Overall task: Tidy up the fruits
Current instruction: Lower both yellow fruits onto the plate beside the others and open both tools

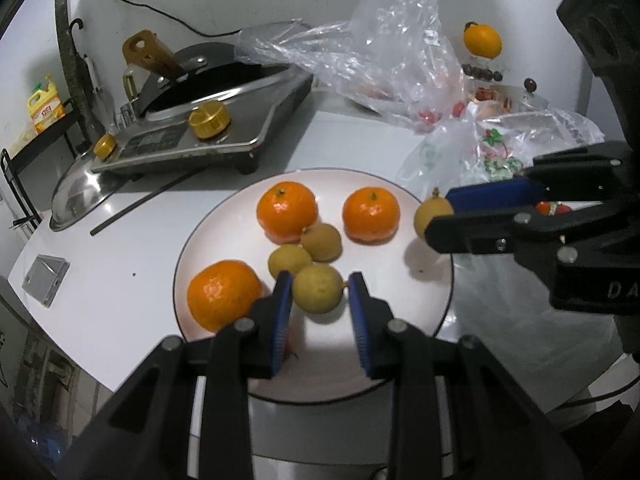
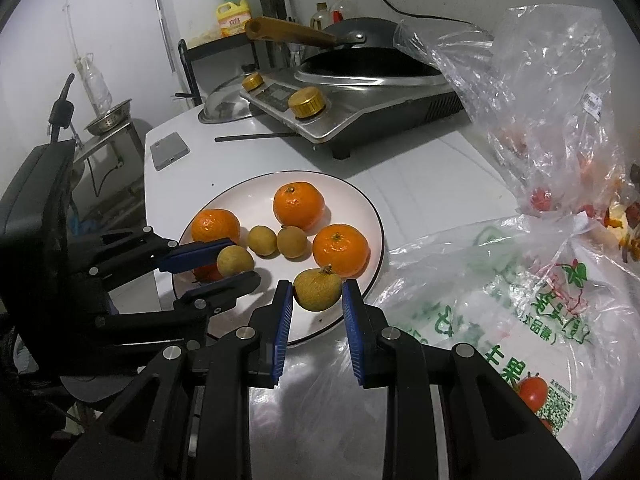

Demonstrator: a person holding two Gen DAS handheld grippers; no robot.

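A white plate point(image 1: 420, 320) point(image 2: 248, 196) holds three oranges point(image 1: 287, 211) point(image 2: 298, 205) and two loose longans point(image 1: 289, 261) point(image 2: 262, 241). My left gripper point(image 1: 318, 292) point(image 2: 236, 265) is over the plate's near side, shut on a longan point(image 1: 318, 289) point(image 2: 235, 260) between its blue pads. My right gripper point(image 2: 317, 290) point(image 1: 438, 216) is at the plate's right rim, shut on another longan point(image 2: 318, 289) point(image 1: 430, 214). A small red fruit point(image 2: 208, 272) lies partly hidden under the left gripper.
An induction cooker point(image 1: 200, 140) point(image 2: 360, 108) with a wok stands behind the plate. Plastic bags point(image 1: 392, 48) point(image 2: 520, 280) with fruit lie on the right. A pot lid point(image 1: 76, 192), a chopstick point(image 1: 140, 208) and a phone point(image 2: 170, 150) lie on the left.
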